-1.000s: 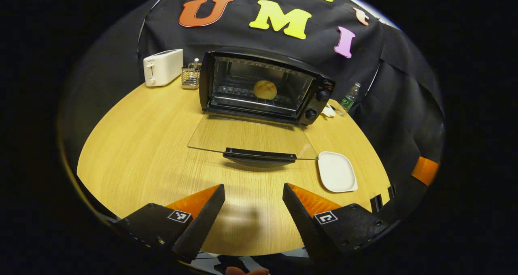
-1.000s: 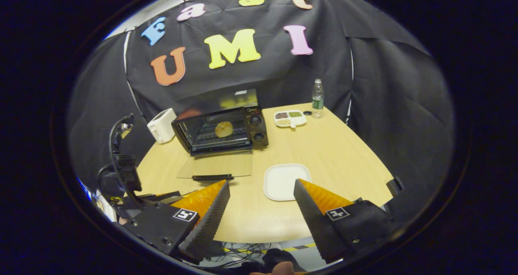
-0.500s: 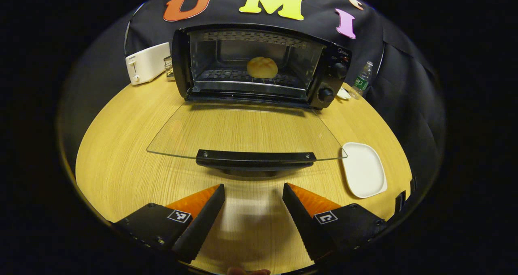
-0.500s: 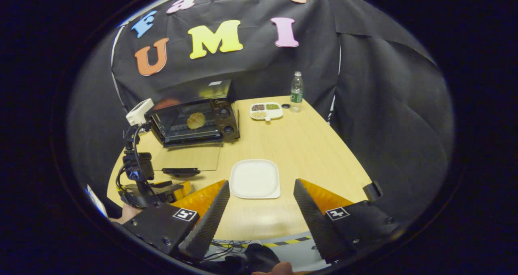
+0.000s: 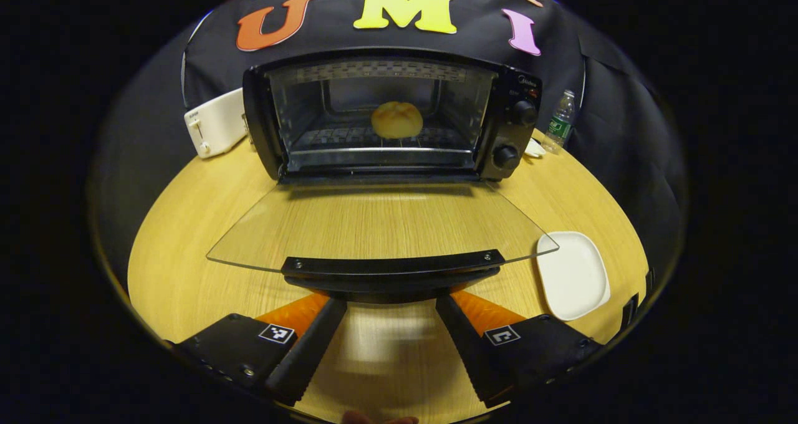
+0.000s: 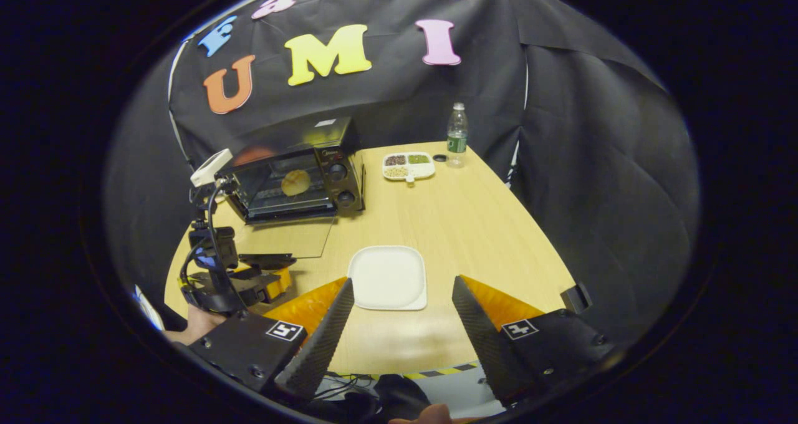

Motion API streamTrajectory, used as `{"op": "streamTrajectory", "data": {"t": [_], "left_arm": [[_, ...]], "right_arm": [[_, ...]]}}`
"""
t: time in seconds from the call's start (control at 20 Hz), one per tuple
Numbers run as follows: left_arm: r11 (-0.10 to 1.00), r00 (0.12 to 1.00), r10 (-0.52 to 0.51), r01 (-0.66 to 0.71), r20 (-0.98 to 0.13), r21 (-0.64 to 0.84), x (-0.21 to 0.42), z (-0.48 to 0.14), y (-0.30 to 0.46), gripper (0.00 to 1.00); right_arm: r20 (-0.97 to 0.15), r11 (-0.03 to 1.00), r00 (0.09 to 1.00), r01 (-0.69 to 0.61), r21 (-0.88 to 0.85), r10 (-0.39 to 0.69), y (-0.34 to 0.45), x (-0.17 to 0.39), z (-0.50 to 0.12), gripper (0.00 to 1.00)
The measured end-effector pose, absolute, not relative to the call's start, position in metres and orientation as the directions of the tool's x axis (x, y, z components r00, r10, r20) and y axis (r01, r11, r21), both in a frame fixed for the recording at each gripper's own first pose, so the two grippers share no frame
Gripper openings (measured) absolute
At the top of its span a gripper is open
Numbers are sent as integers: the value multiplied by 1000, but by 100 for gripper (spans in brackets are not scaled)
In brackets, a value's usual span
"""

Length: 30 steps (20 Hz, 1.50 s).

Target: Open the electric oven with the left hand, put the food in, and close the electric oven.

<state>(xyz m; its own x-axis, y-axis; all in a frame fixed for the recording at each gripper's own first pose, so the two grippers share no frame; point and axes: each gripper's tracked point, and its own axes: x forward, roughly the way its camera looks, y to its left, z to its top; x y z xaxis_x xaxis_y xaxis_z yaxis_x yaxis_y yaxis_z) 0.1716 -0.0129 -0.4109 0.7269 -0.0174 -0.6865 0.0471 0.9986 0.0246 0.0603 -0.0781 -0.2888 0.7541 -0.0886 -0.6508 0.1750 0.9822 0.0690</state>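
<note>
Left gripper view: left gripper [image 5: 391, 305], jaws spread (empty), has closed in under the door handle [image 5: 389, 269] at 6 o'clock, bun [image 5: 396, 120] already inside, closing next.

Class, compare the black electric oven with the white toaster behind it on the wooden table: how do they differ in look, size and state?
The black electric oven is dark and boxy; the white toaster is pale with rounded corners. The oven looks much larger than the toaster. The oven's glass door lies folded down, showing a round golden bun on its rack; the toaster shows no food. Both stand upright on the wooden table.
</note>
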Motion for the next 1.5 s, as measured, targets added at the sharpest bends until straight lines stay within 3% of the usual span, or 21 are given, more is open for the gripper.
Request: {"op": "streamTrajectory", "data": {"t": [0.4, 0.7, 1.1, 1.5], "left_arm": [[999, 894, -26, 41, -448, 25, 218, -258, -17, 95], [1000, 957, -12, 12, -289, -4, 204, -151, -13, 95], [999, 987, -39, 43, -155, 22, 92, -49, 1, 95], [1000, 995, -15, 13, -95, -21, -26, -28, 36, 94]], "right_arm": [[-577, 985, 815, 133, 111, -45, -69, 80, -260, 100], [-399, 999, 917, 25, 29, -11, -57, 101, -197, 97], [-197, 1000, 980, 18, 20, -13, -14, 72, -108, 97], [-102, 999, 995, 17, 29, -14, 33, -18, -62, 96]]}}
